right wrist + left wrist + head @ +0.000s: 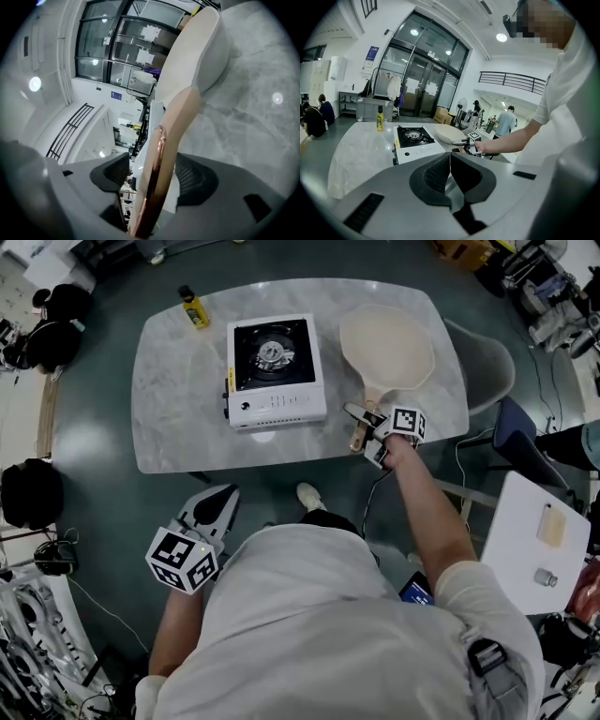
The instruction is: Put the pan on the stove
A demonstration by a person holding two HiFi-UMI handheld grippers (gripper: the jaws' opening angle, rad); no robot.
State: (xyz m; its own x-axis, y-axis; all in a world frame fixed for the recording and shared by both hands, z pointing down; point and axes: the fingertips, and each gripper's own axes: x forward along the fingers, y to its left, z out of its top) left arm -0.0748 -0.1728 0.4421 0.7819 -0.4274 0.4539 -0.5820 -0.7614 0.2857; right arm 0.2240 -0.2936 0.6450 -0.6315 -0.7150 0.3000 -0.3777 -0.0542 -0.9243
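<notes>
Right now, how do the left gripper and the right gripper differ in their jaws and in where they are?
The left gripper has its jaws together with nothing between them; the right gripper has its jaws apart around the handle of the pan, with a gap showing at one pad. The left gripper hangs off the table, beside the person; the right gripper is over the table's near edge. Both point toward the table.

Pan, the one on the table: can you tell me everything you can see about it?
The pan is round, shallow and cream-coloured, with a long wooden-looking handle. It lies flat on the marble table, just right of the stove and apart from it, handle toward the person. The right hand-held gripper has its open jaws either side of the handle.
</notes>
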